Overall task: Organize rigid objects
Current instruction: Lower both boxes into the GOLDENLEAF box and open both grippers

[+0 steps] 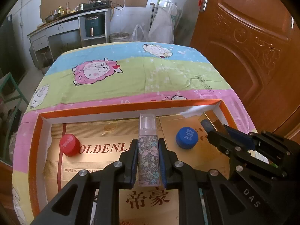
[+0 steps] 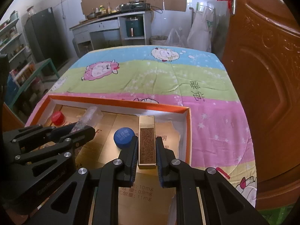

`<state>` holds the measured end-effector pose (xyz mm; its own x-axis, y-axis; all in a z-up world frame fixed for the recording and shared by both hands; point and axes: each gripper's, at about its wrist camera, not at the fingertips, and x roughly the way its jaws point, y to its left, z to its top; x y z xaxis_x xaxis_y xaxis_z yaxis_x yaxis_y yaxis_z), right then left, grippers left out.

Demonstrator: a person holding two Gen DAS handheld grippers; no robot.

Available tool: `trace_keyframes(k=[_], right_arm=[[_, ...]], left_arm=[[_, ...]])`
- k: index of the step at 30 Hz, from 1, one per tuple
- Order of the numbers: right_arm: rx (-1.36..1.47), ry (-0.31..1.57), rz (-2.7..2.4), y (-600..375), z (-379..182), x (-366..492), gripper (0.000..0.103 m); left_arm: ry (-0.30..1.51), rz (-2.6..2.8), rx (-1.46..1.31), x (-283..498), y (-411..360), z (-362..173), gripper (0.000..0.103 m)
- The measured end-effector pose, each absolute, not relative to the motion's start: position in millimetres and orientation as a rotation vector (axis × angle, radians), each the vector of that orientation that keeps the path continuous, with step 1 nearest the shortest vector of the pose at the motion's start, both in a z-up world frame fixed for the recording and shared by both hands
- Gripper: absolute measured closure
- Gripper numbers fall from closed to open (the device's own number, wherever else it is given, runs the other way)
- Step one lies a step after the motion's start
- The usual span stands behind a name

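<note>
Between left hand-held gripper [image 1: 148, 150] pads, floral bottle [image 1: 148, 157], clamped upright

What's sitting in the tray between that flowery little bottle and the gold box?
A blue bottle cap lies between the floral spray bottle and the gold box, clearest in the right wrist view.

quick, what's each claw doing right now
Left claw: closed on the floral spray bottle, over the orange box.
Right claw: closed on the gold case, over the same box.
</note>
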<state>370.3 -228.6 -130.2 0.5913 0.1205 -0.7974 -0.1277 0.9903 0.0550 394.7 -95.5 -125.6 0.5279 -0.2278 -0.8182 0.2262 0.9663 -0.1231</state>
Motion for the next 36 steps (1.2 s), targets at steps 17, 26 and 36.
trace_keyframes(k=[17,26,36], right_arm=[[-0.029,1.009,0.143,-223,-145,378,0.085],[-0.022,1.037,0.140,-223,-149,380,0.079],[0.049,1.007,0.141,-235,-140,372,0.074]], left_arm=[[1.029,-0.278,0.002,403,-99,-137,0.083],[1.032,-0.283,-0.011,404,-98,-137,0.082],[1.006,-0.310,-0.056,400,-94,-129,0.070]])
